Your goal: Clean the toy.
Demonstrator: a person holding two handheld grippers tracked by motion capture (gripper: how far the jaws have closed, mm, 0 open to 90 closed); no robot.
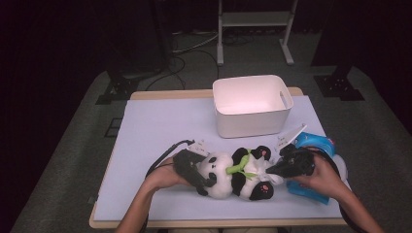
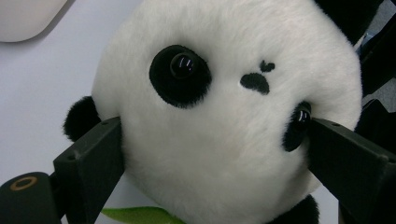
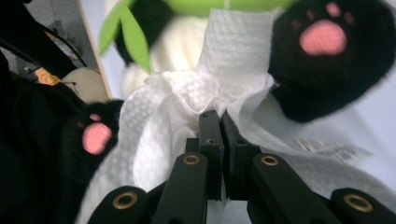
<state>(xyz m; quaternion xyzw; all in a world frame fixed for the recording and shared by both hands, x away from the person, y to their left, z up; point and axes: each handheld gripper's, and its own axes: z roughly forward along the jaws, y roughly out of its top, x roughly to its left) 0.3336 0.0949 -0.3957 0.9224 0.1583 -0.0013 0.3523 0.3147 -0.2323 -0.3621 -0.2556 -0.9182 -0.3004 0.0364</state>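
On the counter [image 1: 160,121], near its front edge, a plush panda [image 1: 233,172] is lying on its back between two hand-held claws, with a white bin [image 1: 252,104] standing behind it.

Judged from its fur and rounded shape, the panda is taken to be light, soft and squashy, not fragile or slippery; the firm round head is the surest place for a hold, and thin parts would likely slip or tear. The left claw [image 2: 212,154] is spread wide and pressed against both sides of the panda's head [image 2: 224,107], one jaw by the ear and one by the eye. The right claw [image 3: 219,140] is pinched together on a white paper towel [image 3: 205,93] bunched between the panda's black feet, near a green leaf [image 3: 126,32]. A blue object [image 1: 316,145] is seen behind the right hand [image 1: 325,177].
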